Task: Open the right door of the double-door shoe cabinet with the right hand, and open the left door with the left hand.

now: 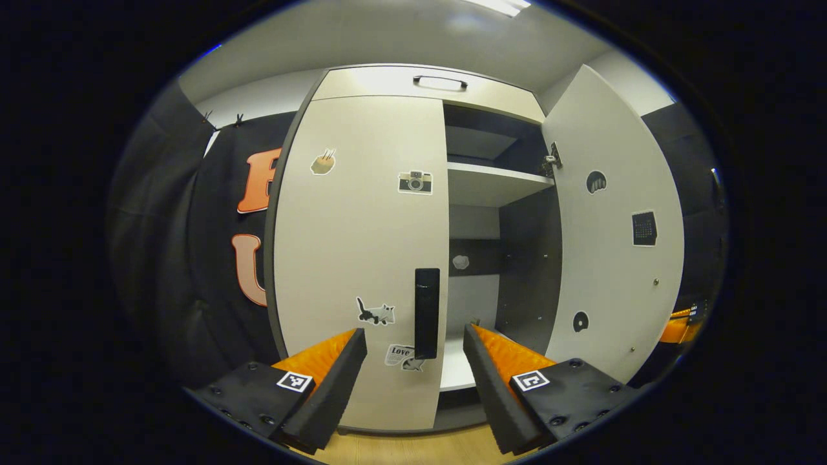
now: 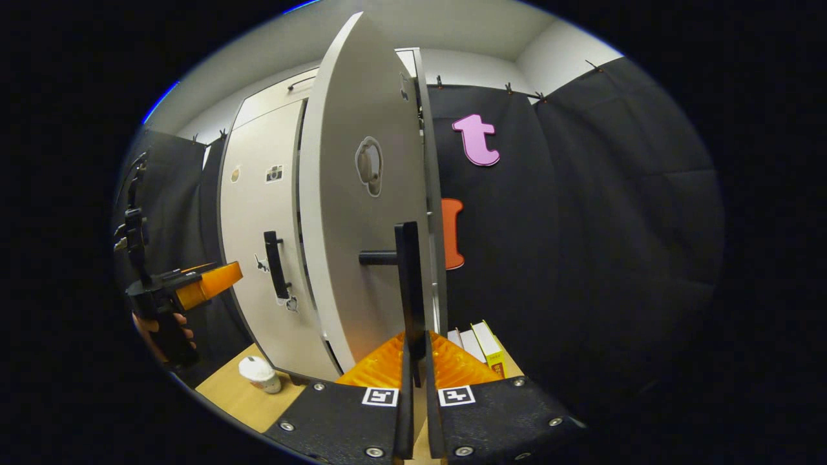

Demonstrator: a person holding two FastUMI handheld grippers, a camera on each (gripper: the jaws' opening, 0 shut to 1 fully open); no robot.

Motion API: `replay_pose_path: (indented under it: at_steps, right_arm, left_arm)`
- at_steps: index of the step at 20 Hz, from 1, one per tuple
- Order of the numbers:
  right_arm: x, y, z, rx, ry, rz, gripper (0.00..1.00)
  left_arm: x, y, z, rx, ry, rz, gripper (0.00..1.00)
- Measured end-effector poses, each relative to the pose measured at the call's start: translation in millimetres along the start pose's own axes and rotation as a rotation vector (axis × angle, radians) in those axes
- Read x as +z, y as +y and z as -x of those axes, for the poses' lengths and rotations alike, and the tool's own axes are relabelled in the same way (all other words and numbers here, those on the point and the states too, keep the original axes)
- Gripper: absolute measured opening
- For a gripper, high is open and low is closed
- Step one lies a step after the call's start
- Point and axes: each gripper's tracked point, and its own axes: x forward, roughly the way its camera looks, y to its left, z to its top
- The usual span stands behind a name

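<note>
My right gripper pinched on right door handle, holding right door swung wide so shelves stay exposed. My left gripper spread, fingers either side of left door handle, not touching, lined up for grab. Left door closed.

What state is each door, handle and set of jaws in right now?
Right door: swung wide open.
Left door: closed.
Right door handle: clamped in the right gripper, jaws shut on it.
Left door handle: untouched.
Left gripper: jaws open, facing that handle.
</note>
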Motion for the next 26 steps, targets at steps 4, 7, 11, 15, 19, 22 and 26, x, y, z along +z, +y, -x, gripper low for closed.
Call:
replay_pose_path:
  at_steps: [4,7,11,15,19,22,26]
  right_arm:
    - [6,-41,-1,-0.112,-0.016,-0.026,0.07]
    - [5,-34,5,-0.065,-0.012,-0.075,0.02]
    - [22,-36,22,-0.045,-0.083,-0.027,0.05]
    - [32,-58,42,-0.069,-0.129,-0.014,0.11]
    - [26,-76,47,-0.116,-0.106,0.003,0.15]
    - [23,-80,51,-0.129,-0.101,0.024,0.37]
    - [18,-76,50,-0.122,-0.085,0.044,0.51]
  left_arm:
    - [0,-7,-13,0.000,0.009,-0.004,0.96]
    - [-10,-12,-29,0.001,0.046,0.006,0.98]
    - [-24,-12,-54,0.020,0.087,0.000,0.96]
    - [-33,-3,-75,0.046,0.096,0.023,0.96]
    - [-45,6,-98,0.085,0.123,0.030,0.94]
    - [-53,12,-111,0.129,0.136,0.028,0.88]
    - [-56,4,-122,0.116,0.124,0.061,0.82]
